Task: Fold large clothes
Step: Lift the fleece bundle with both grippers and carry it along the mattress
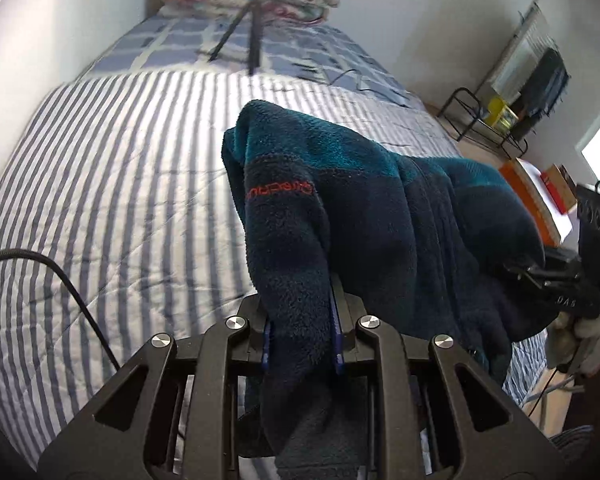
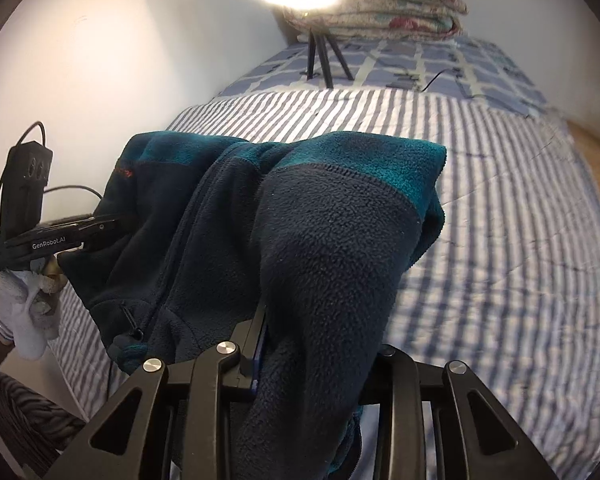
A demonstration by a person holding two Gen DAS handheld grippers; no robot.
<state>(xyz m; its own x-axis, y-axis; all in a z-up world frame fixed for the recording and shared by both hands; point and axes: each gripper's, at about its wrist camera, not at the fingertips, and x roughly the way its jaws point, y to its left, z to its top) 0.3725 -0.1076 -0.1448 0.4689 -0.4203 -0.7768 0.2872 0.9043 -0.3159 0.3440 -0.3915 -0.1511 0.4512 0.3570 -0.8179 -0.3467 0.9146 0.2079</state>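
A dark navy and teal fleece jacket (image 1: 380, 216) with a red logo hangs between both grippers above the striped bed. My left gripper (image 1: 302, 332) is shut on one edge of the jacket, the fabric bunched between its blue pads. My right gripper (image 2: 300, 344) is shut on the other edge of the jacket (image 2: 300, 232). The right gripper also shows at the right in the left wrist view (image 1: 540, 276), and the left gripper at the left in the right wrist view (image 2: 100, 226), both clamped on the fleece.
The bed has a blue and white striped quilt (image 1: 120, 184). A tripod (image 1: 240, 36) with a bright ring light stands on the bed's far end by folded floral bedding (image 2: 400, 4). A metal rack (image 1: 484, 120) and orange boxes (image 1: 540, 196) stand on the floor to the right.
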